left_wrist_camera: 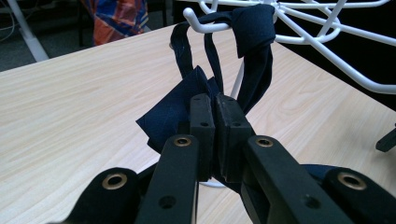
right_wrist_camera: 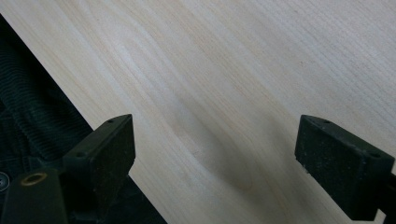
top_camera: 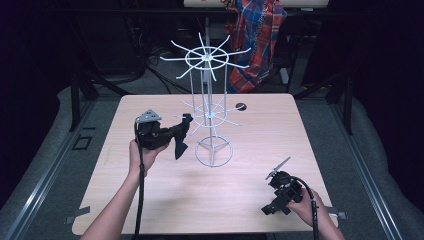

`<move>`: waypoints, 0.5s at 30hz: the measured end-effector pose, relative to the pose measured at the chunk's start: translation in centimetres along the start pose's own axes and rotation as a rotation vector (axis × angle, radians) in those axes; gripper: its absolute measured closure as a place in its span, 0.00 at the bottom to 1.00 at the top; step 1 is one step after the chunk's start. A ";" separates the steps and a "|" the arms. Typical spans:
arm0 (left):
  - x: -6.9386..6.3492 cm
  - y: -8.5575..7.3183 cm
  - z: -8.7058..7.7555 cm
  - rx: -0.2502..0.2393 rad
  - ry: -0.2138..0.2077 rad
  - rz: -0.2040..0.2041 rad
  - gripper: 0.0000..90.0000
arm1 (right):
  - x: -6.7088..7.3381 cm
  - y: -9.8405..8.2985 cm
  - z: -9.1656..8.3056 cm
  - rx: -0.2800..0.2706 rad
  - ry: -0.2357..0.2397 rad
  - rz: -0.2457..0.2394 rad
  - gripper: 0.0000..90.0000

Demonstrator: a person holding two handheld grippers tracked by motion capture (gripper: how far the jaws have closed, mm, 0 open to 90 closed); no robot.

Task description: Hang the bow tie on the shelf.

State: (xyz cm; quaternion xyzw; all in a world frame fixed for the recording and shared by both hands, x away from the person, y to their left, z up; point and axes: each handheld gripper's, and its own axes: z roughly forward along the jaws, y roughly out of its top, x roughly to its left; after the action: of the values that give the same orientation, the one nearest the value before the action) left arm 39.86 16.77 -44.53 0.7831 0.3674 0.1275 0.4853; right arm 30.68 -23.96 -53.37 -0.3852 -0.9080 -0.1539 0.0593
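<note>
Left gripper point(left_wrist_camera: 215, 135) jaws clamp dark cloth point(left_wrist_camera: 175, 114), its loop apparently over a wire rack point(top_camera: 210, 117) prong just beyond; release only once seated. Right gripper point(right_wrist_camera: 215, 158) gapes above tabletop point(right_wrist_camera: 224, 70).

My high view looks forward and down over the whole table point(top_camera: 165, 200); each gripper view sits close above that same tabletop.

one wire rack point(top_camera: 207, 110), one dark cloth point(left_wrist_camera: 187, 100), two tongs, one table point(top_camera: 165, 200)
</note>
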 end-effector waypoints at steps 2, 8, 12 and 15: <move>-0.2 0.0 0.2 -0.001 -0.001 0.002 0.96 | 0.0 0.0 0.0 0.001 -0.001 0.000 0.13; -0.7 0.1 0.9 0.013 -0.010 0.016 0.96 | 0.0 0.0 0.0 0.002 -0.003 0.000 0.13; -0.8 0.0 1.1 0.026 -0.009 0.022 0.96 | 0.0 0.0 0.0 0.001 -0.001 0.000 0.13; -0.8 -0.1 1.3 0.036 -0.006 0.025 0.96 | 0.0 0.0 0.0 -0.001 -0.001 0.000 0.13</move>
State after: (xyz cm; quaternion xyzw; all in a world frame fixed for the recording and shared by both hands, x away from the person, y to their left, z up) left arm 39.96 15.41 -45.15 0.7966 0.3585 0.1243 0.4705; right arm 30.67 -24.00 -53.34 -0.3852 -0.9080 -0.1539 0.0586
